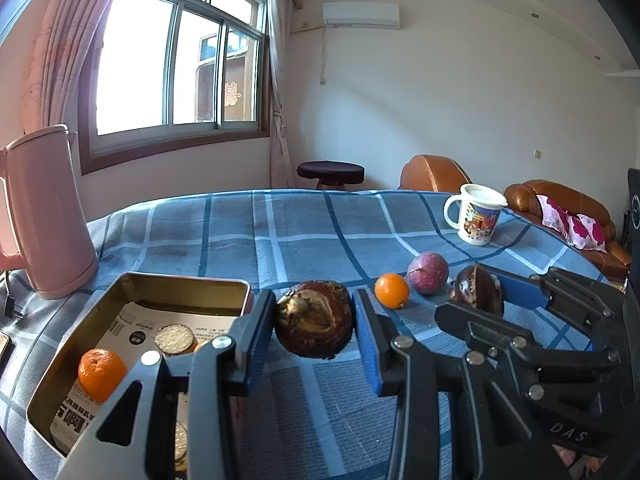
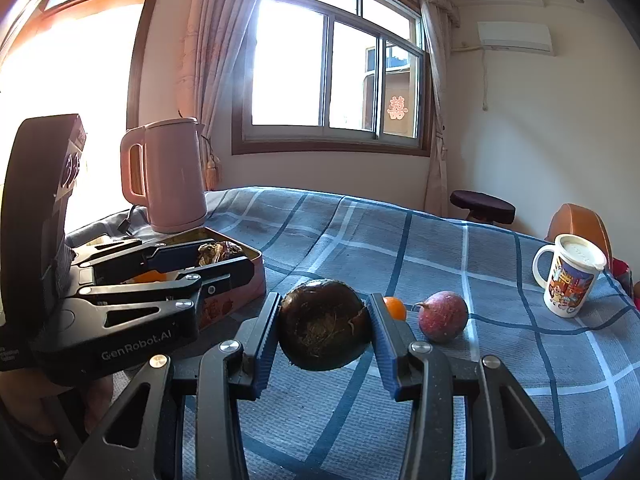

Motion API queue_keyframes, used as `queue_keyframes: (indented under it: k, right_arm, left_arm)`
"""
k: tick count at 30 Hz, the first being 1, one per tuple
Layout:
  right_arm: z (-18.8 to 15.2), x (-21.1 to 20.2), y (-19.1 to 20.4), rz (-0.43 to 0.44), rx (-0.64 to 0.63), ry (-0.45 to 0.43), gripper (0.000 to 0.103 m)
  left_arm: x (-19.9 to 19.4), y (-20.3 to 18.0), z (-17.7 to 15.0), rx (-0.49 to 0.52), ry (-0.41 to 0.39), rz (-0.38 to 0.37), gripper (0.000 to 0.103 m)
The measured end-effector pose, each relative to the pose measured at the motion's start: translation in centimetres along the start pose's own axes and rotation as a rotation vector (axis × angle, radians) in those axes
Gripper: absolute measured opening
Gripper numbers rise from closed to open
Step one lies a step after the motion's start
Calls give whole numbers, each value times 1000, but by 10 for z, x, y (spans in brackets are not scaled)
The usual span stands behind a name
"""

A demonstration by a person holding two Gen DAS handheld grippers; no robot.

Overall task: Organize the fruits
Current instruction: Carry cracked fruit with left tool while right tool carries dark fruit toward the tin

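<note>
Roughly midway, judging by layout. Checked tablecloth [image 1: 304, 224] carries tin [image 1: 60, 364] at left; tin already holds orange [image 1: 102, 374] plus biscuits [image 1: 174, 338]. Left gripper [image 1: 314, 322] grips mottled brown fruit [image 1: 314, 320], seemingly above tin's far end in right wrist view. Right gripper [image 2: 324, 326] clamps dark round fruit [image 2: 324, 326] above cloth, right of tin. Left to store: purple fruit [image 2: 443, 316] and small orange [image 2: 394, 307], loose on cloth, near each other. Kettle [image 1: 48, 208] and mug [image 2: 568, 280] irrelevant.
</note>
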State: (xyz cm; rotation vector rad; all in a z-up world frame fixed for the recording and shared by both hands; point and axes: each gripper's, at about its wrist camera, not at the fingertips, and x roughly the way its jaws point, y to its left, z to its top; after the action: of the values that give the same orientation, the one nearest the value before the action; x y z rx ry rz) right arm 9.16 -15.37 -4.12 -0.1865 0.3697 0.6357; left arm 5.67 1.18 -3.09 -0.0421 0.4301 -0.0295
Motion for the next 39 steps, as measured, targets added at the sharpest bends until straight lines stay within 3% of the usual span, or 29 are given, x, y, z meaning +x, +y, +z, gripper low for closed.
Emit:
queue_keyframes:
  k: [39]
  right_arm:
    - [12, 30, 36, 62, -61, 33, 45]
  left_arm:
    - [-15, 38, -4, -35, -9, 69, 41]
